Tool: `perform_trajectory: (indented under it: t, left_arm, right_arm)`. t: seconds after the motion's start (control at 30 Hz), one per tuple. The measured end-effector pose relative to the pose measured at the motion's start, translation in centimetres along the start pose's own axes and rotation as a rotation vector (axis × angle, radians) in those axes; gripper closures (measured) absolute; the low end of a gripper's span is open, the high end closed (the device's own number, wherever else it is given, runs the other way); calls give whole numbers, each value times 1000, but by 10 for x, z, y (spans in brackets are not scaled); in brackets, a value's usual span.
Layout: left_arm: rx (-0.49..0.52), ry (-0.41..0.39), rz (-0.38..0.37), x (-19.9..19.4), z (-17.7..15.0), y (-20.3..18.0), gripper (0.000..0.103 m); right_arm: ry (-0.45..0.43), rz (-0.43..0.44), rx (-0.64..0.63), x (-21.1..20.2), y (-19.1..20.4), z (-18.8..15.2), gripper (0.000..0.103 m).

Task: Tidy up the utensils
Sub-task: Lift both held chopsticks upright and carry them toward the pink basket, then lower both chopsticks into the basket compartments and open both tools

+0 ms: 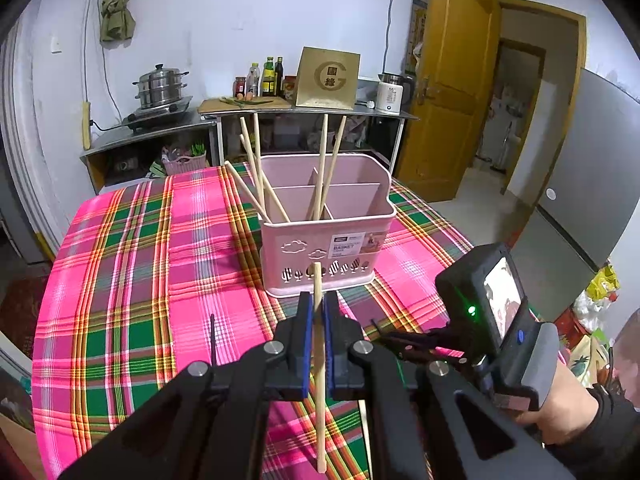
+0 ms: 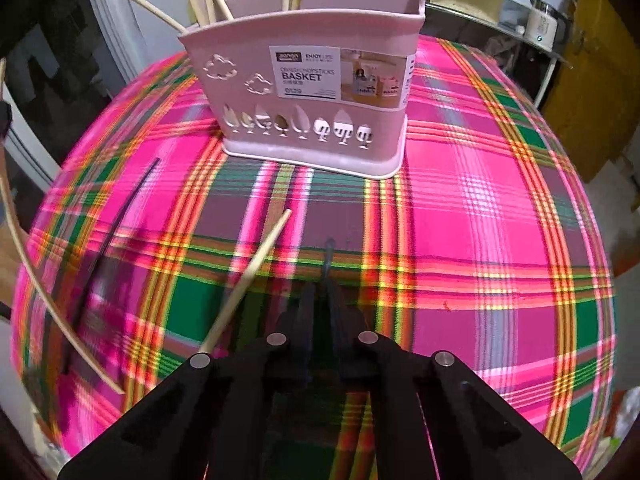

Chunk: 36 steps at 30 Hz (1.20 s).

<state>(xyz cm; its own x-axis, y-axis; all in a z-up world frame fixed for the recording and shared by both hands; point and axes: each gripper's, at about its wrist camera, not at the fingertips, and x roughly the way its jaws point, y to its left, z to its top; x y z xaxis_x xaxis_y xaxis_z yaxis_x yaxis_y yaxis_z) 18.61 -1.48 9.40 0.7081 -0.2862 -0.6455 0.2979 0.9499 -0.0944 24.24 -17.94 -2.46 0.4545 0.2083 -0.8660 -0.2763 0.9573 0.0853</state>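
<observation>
The pink divided basket [image 1: 326, 236] stands upright on the plaid-covered surface [image 1: 132, 264], holding several pale wooden chopsticks [image 1: 256, 168] that lean out of its near compartments — four or so to the left, two [image 1: 328, 160] nearer the middle. The left gripper [image 1: 317, 312] has its fingers pinching another pale chopstick [image 1: 319, 380] just before the basket. The right gripper [image 2: 320, 292] — fingers pressed together on a thin dark stick [image 2: 329, 256] — points down at the cloth, beside a loose chopstick [image 2: 252, 272] and a dark one [image 2: 116, 232] lying flat.

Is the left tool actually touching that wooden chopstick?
Touching. The left wrist view shows the left tool shut on the chopstick, blue pads pressing both sides.
</observation>
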Motion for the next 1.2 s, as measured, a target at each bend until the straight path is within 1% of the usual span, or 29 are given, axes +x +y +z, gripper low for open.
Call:
perform_trajectory:
  t: [0.17,0.33,0.47,0.57,0.73,0.93,1.2]
  left_arm:
    - [4,-10,-2,-5,1,0,97]
    - [-2,-24,-2,-12,3,1,97]
    - [-5,-30,0,-16,5,1,97]
    - [-5,-30,-1,-18,4,1,97]
    - [-4,-41,-3,-24,7,0,97]
    - [1,-69,-3,-37,16,-1,97]
    - [17,-93,-5,-49,32,-6,97]
  right_arm:
    - [-83,35,3,-26,-4,3,98]
    - [-174,62,2,-63,-9,8,98]
    - [-212,74,-5,-72,-5,19,98]
    - [-237,96,-4,-83,-6,16,98]
    - [-317,134,-7,-113,-11,14,98]
    - [-405,139,-22,-147,-10,18,98]
    - [-476,136,-47,-176,-7,19,98]
